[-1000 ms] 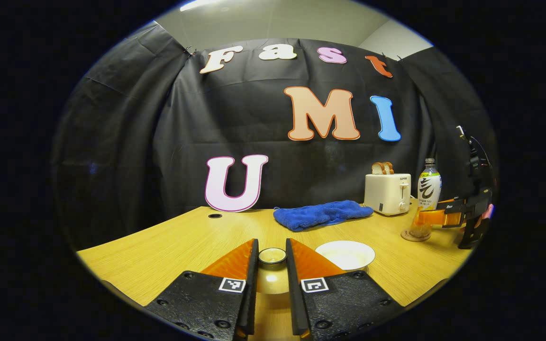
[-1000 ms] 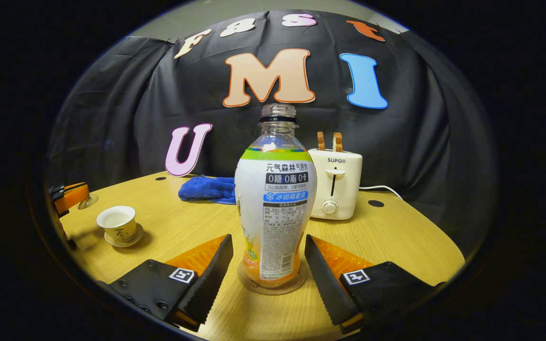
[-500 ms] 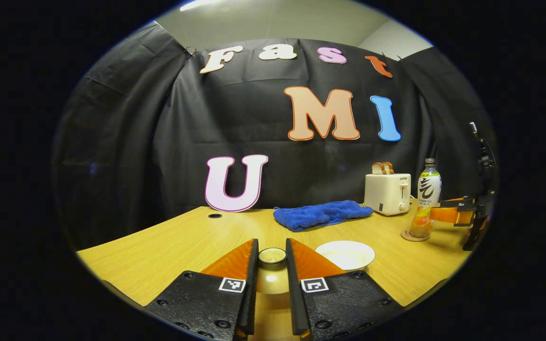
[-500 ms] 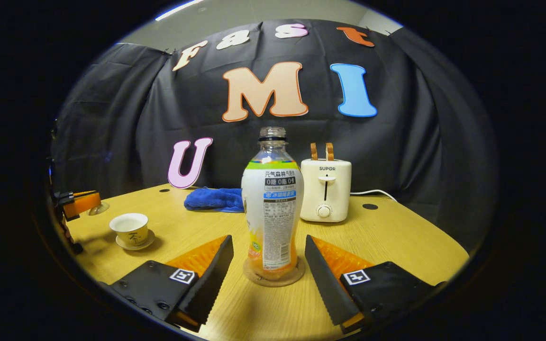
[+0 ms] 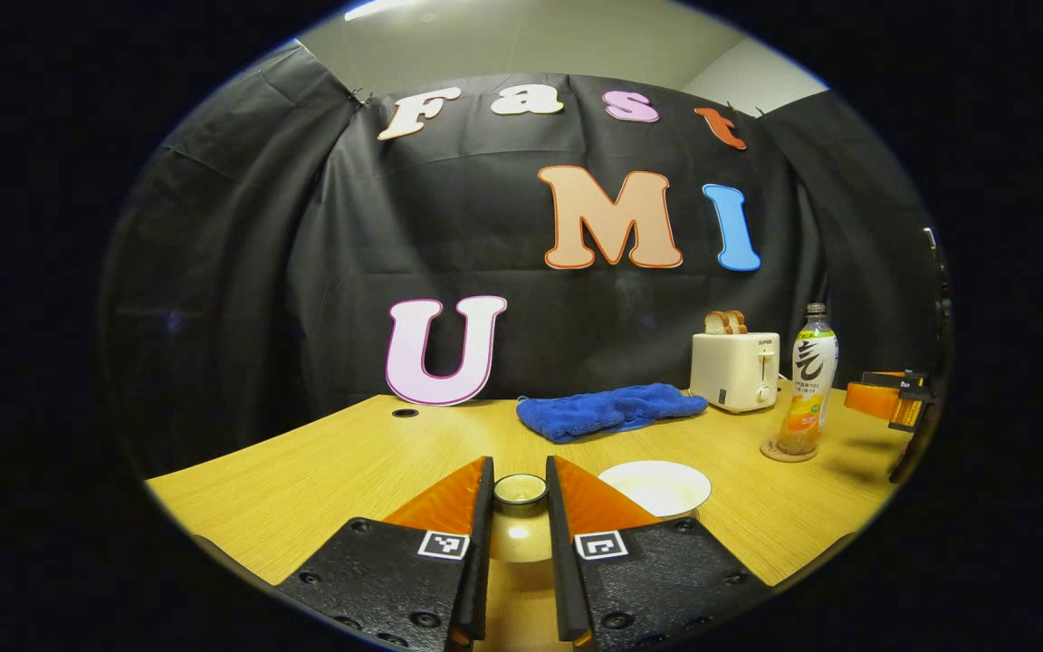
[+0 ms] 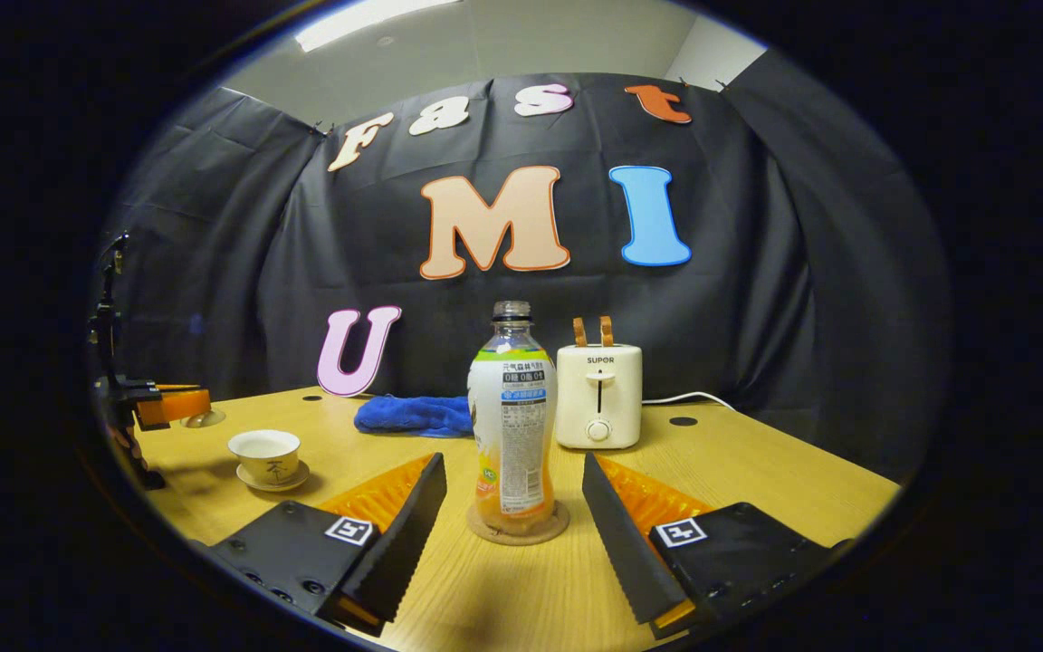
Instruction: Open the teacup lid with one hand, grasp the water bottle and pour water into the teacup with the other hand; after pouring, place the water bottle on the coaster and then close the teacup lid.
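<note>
Glass, by the look of it: the lid sits pinched between your left gripper fingers, which are nearly together and clamped on its knob. It hangs above the table, just left of the cup, whose open mouth shows white beside your right finger. From the right gripper view you can see the cup on its saucer, uncovered, with the lid and left gripper held off to its far side.

Your right gripper stands wide apart and holds nothing. The bottle is upright on the coaster, a little ahead of the fingertips and touching neither. So pouring looks finished and the bottle is parked; judging from this, the step in hand is the last one, closing the cup.

Next, carry the lid sideways over the cup, centre it on the rim, lower it level, and only then part your fingers. Go gently, since a tilted lid could chip the rim or nudge the cup off its saucer. Keep your right gripper clear of the bottle as you draw it away.

Farther back, a blue cloth and a toaster sit well apart from the cup, out of your path.
</note>
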A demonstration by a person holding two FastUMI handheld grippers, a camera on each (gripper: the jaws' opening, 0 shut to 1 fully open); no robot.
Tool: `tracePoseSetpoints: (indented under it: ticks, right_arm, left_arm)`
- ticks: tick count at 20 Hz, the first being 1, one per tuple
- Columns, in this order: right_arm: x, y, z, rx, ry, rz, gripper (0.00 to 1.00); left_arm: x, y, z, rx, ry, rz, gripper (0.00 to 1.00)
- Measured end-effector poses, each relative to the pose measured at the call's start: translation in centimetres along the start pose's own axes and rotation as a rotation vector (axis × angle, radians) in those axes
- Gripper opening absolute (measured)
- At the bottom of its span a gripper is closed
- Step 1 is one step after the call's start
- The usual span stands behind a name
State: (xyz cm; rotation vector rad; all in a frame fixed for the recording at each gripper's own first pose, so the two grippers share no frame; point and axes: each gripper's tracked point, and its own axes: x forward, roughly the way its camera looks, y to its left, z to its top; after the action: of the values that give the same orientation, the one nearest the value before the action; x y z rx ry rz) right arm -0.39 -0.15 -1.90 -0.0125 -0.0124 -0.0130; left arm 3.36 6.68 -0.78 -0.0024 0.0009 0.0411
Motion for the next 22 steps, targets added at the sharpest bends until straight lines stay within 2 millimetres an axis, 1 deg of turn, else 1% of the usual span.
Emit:
tracePoseSetpoints:
  ticks: [1, 2, 3, 4, 6, 7, 8, 9, 10, 11, 12, 13, 14, 15, 16, 17, 18, 19, 20, 22]
  right_arm:
    - [-0.1, 0.0, 0.0, 0.0, 0.002, -0.003, 0.96]
    - [-0.1, -0.1, 0.1, 0.0, 0.001, -0.006, 0.96]
    - [-0.2, -0.4, 0.1, -0.001, 0.0, -0.018, 0.92]
    - [-0.3, -0.7, 0.2, -0.001, -0.003, -0.037, 0.92]
    - [-0.4, -1.2, 0.3, -0.002, -0.006, -0.065, 0.96]
    - [-0.7, -1.2, 0.3, -0.002, -0.005, -0.064, 0.96]
    - [-0.9, -1.1, 0.4, -0.003, -0.006, -0.066, 0.92]
    - [-1.1, -1.5, 0.3, -0.003, -0.007, -0.08, 0.96]
    - [-1.4, -1.8, 0.4, -0.003, -0.009, -0.096, 0.92]
    - [-1.4, -2.1, 0.4, -0.003, -0.009, -0.104, 0.92]
    - [-1.5, -2.1, 0.4, -0.003, -0.009, -0.107, 0.96]
    - [-1.5, -2.1, 0.3, -0.004, -0.008, -0.109, 0.92]
    - [-1.5, -2.0, 0.4, -0.004, -0.008, -0.109, 0.96]
    - [-1.5, -2.1, 0.4, -0.004, -0.009, -0.109, 0.92]
    - [-1.5, -2.1, 0.4, -0.004, -0.009, -0.109, 0.96]
    - [-1.5, -2.0, 0.3, -0.004, -0.009, -0.108, 0.96]
    - [-1.6, -2.0, 0.4, -0.003, -0.008, -0.108, 0.92]
    - [-1.5, -2.1, 0.3, -0.003, -0.009, -0.107, 0.92]
    - [-1.5, -2.1, 0.3, -0.003, -0.008, -0.107, 0.96]
    - [-1.4, -2.0, 0.3, -0.003, -0.008, -0.107, 0.96]
  left_arm:
    - [0.1, -0.2, -0.1, -0.001, 0.001, -0.006, 0.28]
    - [0.1, -0.4, 0.0, -0.001, 0.001, -0.012, 0.28]
    - [0.2, -0.7, -0.1, -0.001, 0.001, -0.019, 0.28]
    - [0.4, -1.0, -0.1, -0.001, 0.001, -0.028, 0.28]
    - [0.6, -1.7, 0.0, -0.002, 0.001, -0.051, 0.28]
    - [0.8, -2.1, 0.0, 0.0, 0.001, -0.061, 0.28]
    - [0.9, -2.5, 0.0, -0.001, -0.001, -0.07, 0.28]
    - [1.1, -2.8, 0.0, -0.004, -0.001, -0.077, 0.28]
    - [1.2, -3.1, 0.0, -0.002, 0.0, -0.08, 0.28]
    - [1.5, -3.6, -0.1, -0.003, 0.003, -0.085, 0.28]
    - [1.8, -4.1, -0.3, 0.0, 0.009, -0.095, 0.28]
    - [2.0, -4.8, -0.1, -0.001, 0.006, -0.11, 0.28]
    - [2.2, -5.5, 0.0, 0.002, 0.008, -0.128, 0.28]
    - [2.3, -6.1, -0.2, 0.005, 0.008, -0.144, 0.28]
    - [2.5, -6.5, -0.2, 0.008, 0.012, -0.156, 0.28]
    - [2.7, -6.8, -0.3, 0.011, 0.017, -0.167, 0.28]
    - [2.7, -7.2, -0.3, 0.012, 0.016, -0.181, 0.28]
    - [2.9, -7.6, -0.2, 0.01, 0.012, -0.196, 0.28]
    - [3.0, -7.9, -0.1, 0.008, 0.009, -0.209, 0.28]
    - [3.2, -8.4, -0.2, 0.008, 0.01, -0.229, 0.28]
